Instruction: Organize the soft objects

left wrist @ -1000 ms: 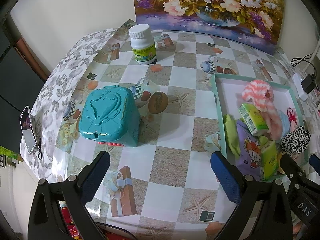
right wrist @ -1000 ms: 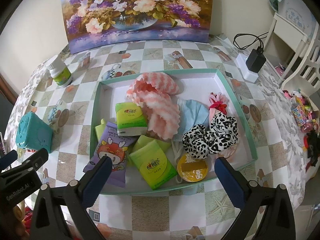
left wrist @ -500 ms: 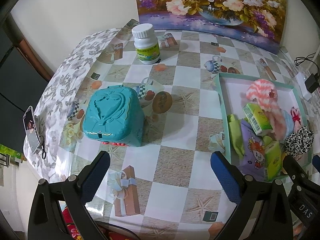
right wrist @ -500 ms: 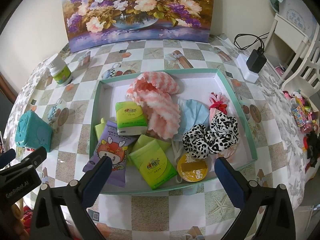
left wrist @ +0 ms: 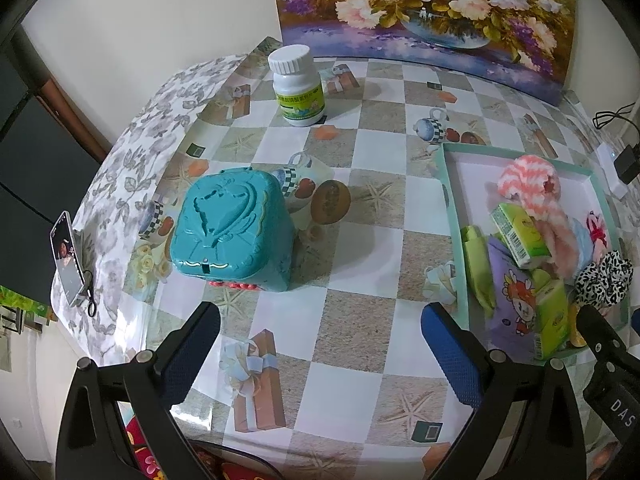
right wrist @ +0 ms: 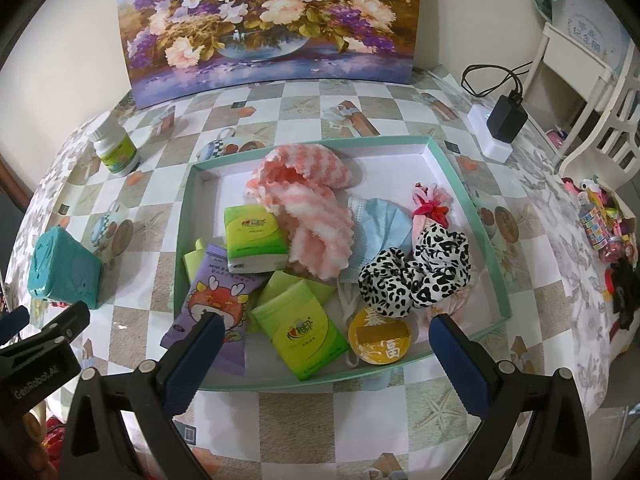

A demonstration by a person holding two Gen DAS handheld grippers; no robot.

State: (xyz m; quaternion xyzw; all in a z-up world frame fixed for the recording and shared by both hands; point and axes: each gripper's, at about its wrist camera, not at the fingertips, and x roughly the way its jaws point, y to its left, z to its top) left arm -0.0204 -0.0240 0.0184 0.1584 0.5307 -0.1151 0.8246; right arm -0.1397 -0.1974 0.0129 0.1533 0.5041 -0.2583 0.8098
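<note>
A teal-rimmed tray (right wrist: 464,176) holds soft things: a pink-and-white fluffy cloth (right wrist: 312,208), a blue face mask (right wrist: 380,228), two leopard-print scrunchies (right wrist: 416,276), green tissue packs (right wrist: 252,236), a purple tissue pack (right wrist: 216,296) and a round yellow item (right wrist: 380,340). My right gripper (right wrist: 326,350) is open and empty at the tray's near edge. My left gripper (left wrist: 320,344) is open and empty over the table, in front of a teal plastic box (left wrist: 232,228). The tray (left wrist: 452,216) lies to its right.
A white pill bottle (left wrist: 298,86) stands at the back near a flower painting (right wrist: 268,20). A charger and cable (right wrist: 502,118) lie right of the tray. A phone (left wrist: 66,256) hangs at the left table edge. White furniture (right wrist: 592,80) and clutter stand at far right.
My left gripper has moved a little left and back, so the teal box and bottle sit more to the right in its view. The right gripper has barely moved.
</note>
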